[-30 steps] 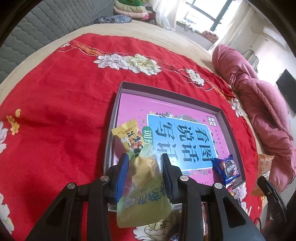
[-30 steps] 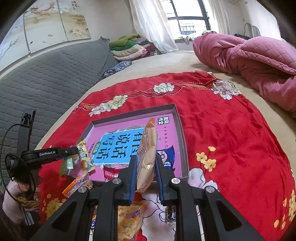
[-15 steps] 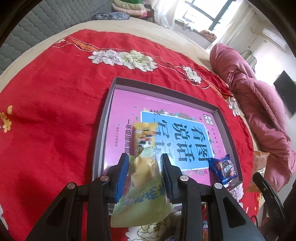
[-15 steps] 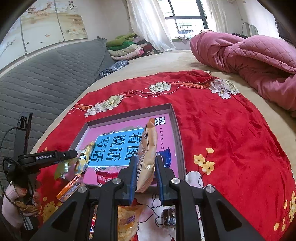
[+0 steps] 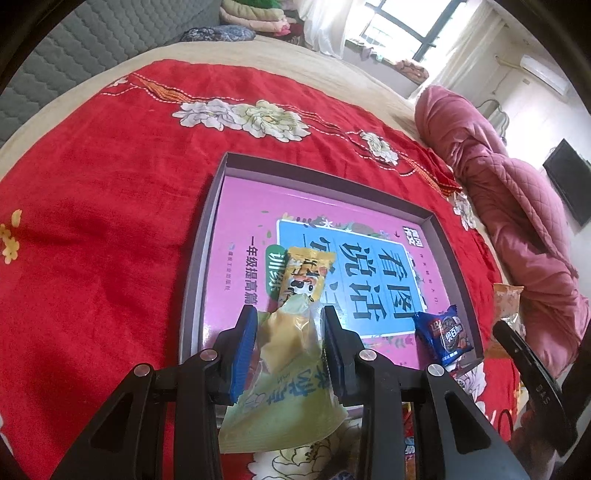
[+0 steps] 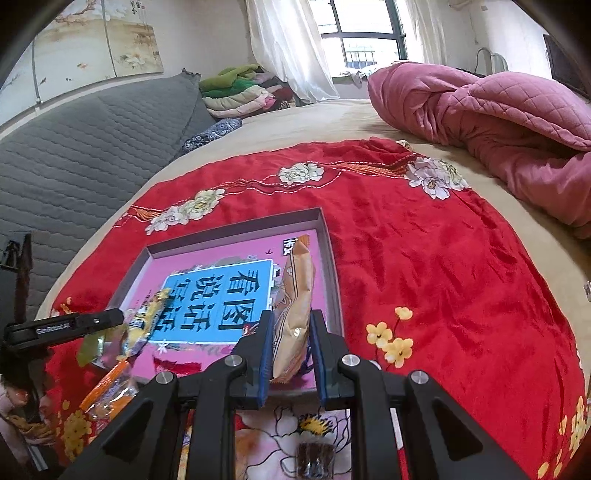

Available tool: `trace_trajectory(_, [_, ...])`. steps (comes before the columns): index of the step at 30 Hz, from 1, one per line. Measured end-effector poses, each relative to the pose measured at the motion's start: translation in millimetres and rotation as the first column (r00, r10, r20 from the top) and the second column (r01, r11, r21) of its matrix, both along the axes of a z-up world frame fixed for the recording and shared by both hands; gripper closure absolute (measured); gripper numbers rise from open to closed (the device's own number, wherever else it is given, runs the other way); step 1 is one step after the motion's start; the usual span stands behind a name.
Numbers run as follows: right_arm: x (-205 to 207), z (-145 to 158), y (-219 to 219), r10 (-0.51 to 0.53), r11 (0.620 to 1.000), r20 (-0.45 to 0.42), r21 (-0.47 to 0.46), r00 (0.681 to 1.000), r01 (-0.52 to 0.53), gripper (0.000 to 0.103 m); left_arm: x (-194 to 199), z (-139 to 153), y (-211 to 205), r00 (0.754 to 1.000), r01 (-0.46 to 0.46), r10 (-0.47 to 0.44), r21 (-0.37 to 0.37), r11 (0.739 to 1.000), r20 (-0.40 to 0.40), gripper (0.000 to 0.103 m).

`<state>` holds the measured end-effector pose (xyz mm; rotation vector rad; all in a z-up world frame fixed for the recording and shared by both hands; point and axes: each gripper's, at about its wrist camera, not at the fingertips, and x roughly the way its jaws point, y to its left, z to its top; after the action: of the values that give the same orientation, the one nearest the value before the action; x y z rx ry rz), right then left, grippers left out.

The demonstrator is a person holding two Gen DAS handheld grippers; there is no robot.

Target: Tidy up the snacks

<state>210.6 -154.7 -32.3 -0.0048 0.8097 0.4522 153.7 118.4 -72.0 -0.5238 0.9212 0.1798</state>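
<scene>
The left gripper [image 5: 289, 345] clamps a green packet [image 5: 284, 398] over the near edge of the tray [image 5: 195, 266]; only this view shows a blue packet [image 5: 443, 334] in the tray's near right corner. The right gripper [image 6: 291, 349] clamps an orange packet [image 6: 293, 314] over the tray's right side; only this view shows a brown snack [image 6: 314, 459] on the cloth [image 6: 424, 258] below.

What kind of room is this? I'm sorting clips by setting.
Most likely a bedroom: a wide bed under a red floral cloth, a rolled pink quilt, and folded bedding by the curtained window.
</scene>
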Motion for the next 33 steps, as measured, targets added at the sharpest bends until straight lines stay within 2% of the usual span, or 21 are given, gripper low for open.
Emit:
trace_trajectory(14, [13.3,-17.4,7.0,-0.007,0.998,-0.01,-0.058,1.0,0.007,0.084,-2.2,-1.3,1.9,1.0,-0.003,0.004,0.005,1.0,-0.001,0.067])
trace_trajectory(33, [11.3,-26.8,12.4,0.016,0.999,-0.061,-0.035,0.998,-0.018,0.083,-4.9,-1.0,9.4,0.999,-0.029,0.029,-0.008,1.0,0.016,0.066])
